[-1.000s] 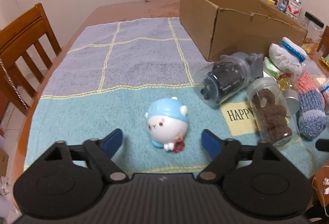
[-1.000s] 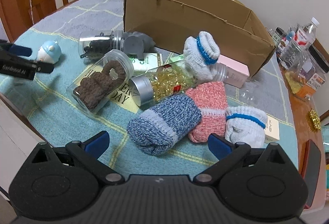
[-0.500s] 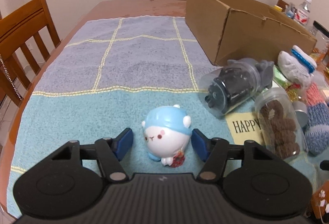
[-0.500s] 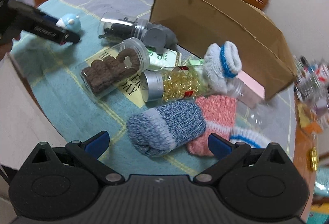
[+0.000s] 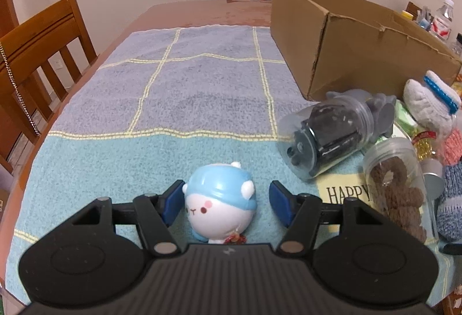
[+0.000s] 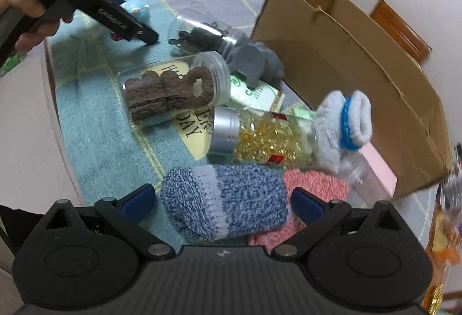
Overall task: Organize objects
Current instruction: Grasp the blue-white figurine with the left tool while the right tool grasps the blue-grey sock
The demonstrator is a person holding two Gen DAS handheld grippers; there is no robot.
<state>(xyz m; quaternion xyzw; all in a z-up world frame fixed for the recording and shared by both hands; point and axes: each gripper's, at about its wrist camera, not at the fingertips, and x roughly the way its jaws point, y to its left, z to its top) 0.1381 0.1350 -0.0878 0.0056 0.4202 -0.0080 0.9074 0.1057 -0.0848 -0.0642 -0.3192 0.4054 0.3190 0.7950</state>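
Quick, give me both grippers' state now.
Left gripper: open around the toy figure, right pad clear.
Right gripper: open, closing around the blue sock.

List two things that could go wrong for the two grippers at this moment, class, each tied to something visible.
1. The round toy sits between the left gripper pads, touching one at most; it is smooth, so it might squirt out.
2. The right gripper is closing around the blue sock, which overlaps the pink sock; it may snag both.

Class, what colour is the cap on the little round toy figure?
Light blue cap, clearest in the left wrist view.
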